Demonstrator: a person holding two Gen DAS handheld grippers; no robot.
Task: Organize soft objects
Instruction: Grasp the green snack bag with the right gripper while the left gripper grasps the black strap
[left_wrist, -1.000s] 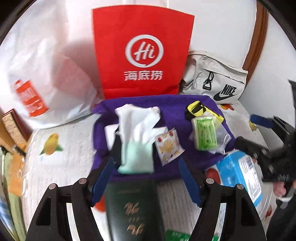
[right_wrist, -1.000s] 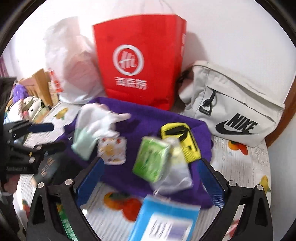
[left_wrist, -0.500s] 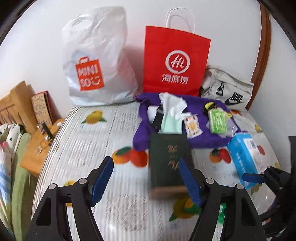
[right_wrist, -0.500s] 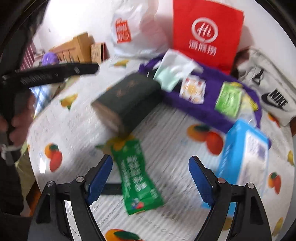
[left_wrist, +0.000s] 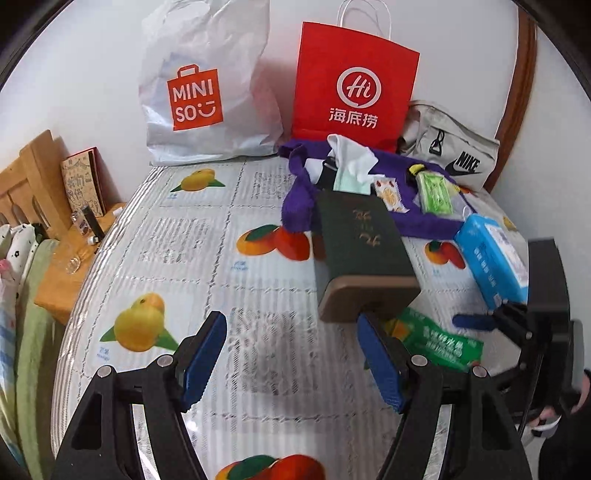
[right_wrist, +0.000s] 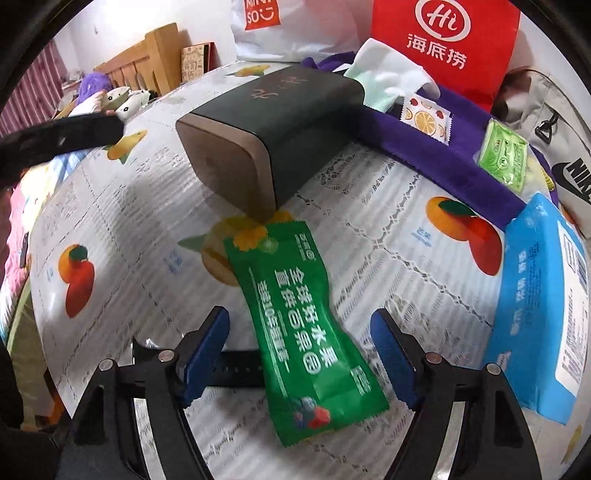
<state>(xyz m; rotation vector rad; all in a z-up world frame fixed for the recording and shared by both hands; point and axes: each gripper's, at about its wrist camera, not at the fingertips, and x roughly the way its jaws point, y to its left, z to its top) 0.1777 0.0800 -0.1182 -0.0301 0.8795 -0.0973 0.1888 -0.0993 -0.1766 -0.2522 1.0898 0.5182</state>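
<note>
Green foil snack pouch lies flat on the fruit-print tablecloth, between the closing jaws of the right gripper, pads not yet touching. Likely light, crinkly, slippery; pinch across its narrow waist. Left gripper hovers part-open, empty.

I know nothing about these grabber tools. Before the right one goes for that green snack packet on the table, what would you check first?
1. Green foil snack packet sits between the right gripper's blue pads: ok.
2. Pads not yet pressing it while the jaws are closing: ok.
3. Dark strap under the packet could get pinched too: not ok.
4. Dark green box touches the packet's far end: cannot tell.
5. Left gripper open, empty, off to the side: ok.
6. Blue tissue pack clear of the right pad: ok.
</note>
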